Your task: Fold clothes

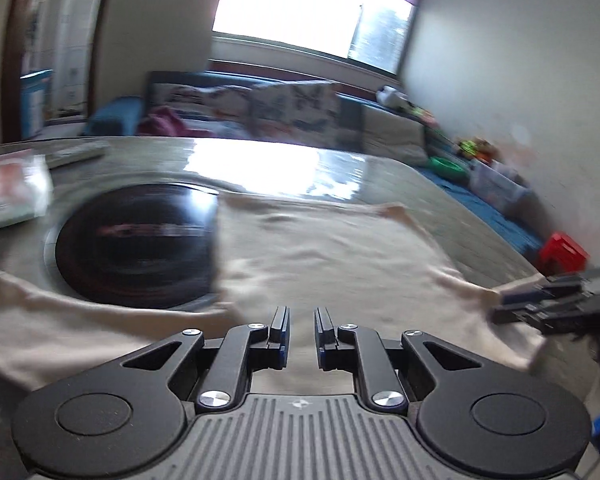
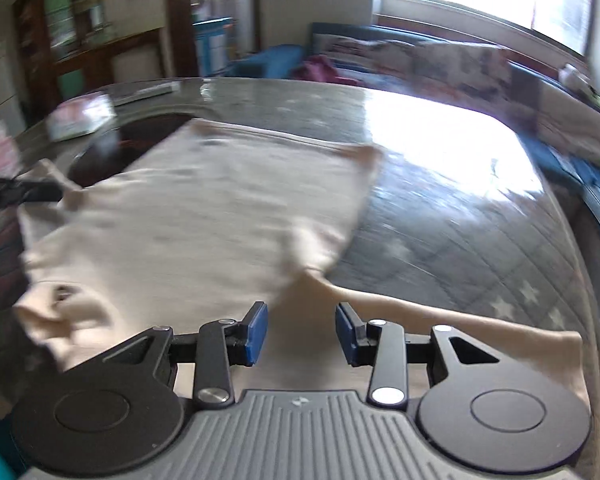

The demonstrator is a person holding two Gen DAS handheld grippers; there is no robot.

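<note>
Cloth (image 1: 332,248) lies spread flat over the table (image 2: 440,200), one sleeve out, no fold visible. Left gripper (image 1: 301,330) gapes narrowly, right gripper (image 2: 301,332) wider; both hold nothing.

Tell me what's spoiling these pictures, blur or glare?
Both. Left wrist view: motion blur smears the cream garment and black round panel; window glare whitens the table. Right wrist view: same smear on the garment, a blown-out patch on the tabletop; fisheye bends edges.
</note>
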